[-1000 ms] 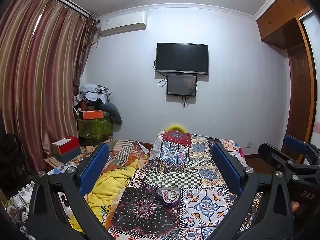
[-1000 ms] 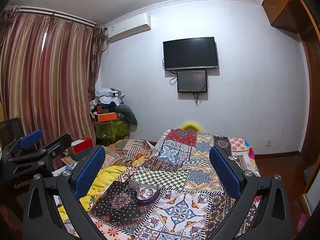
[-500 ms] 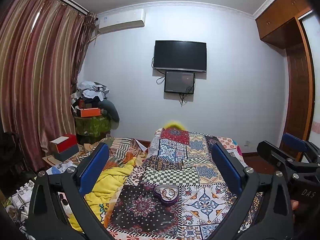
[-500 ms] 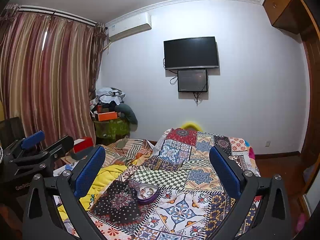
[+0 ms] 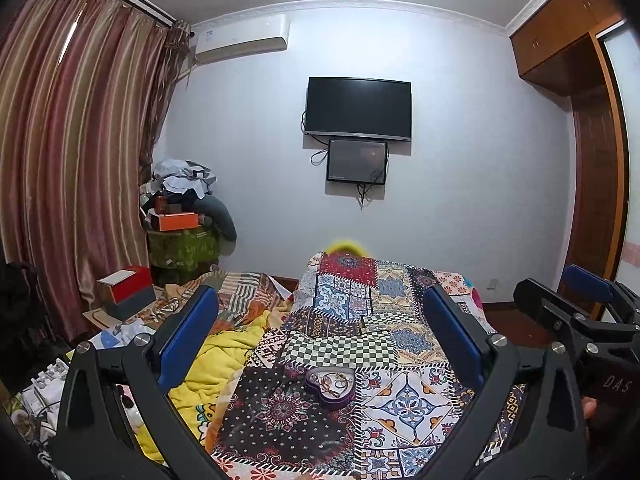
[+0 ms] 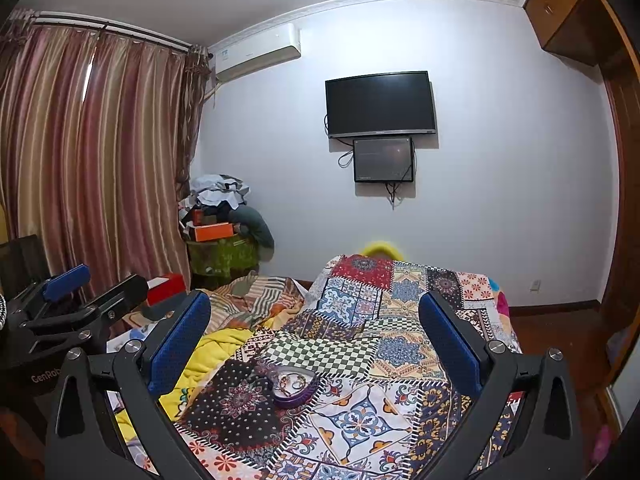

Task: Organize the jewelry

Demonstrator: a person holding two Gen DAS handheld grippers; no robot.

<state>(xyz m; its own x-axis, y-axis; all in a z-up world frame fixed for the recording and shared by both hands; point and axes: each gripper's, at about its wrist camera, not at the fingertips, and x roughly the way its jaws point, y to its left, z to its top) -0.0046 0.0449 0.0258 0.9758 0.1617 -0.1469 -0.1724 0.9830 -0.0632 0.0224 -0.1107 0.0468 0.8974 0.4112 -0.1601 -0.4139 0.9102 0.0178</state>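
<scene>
Both views have dipped a little since a second ago: the tin sits slightly higher in my frames, so I have lowered and eased both tools toward the bed. My left hand-held gripper [image 5: 320,344] is spread wide with nothing between its blue pads, and my right hand-held gripper [image 6: 314,340] is spread just as wide and equally bare. Each hangs in the air above the near end of the bed, well apart from any object.

Beyond the fingertips, the heart-shaped tin [image 5: 330,386] rests lidless on the quilt [image 5: 404,400], on the seam between a dark dotted patch and a white floral one. Inside lies the jewelry [image 5: 331,381], a tangle of thin gold-toned loops; I cannot tell the pieces apart.

I judge the tin light and rigid, with smooth walls likely to slip, on soft bedding that will give under pressure. I would pinch it across the rim. The pieces look fine and snag-prone, best lifted singly by one loop.
</scene>
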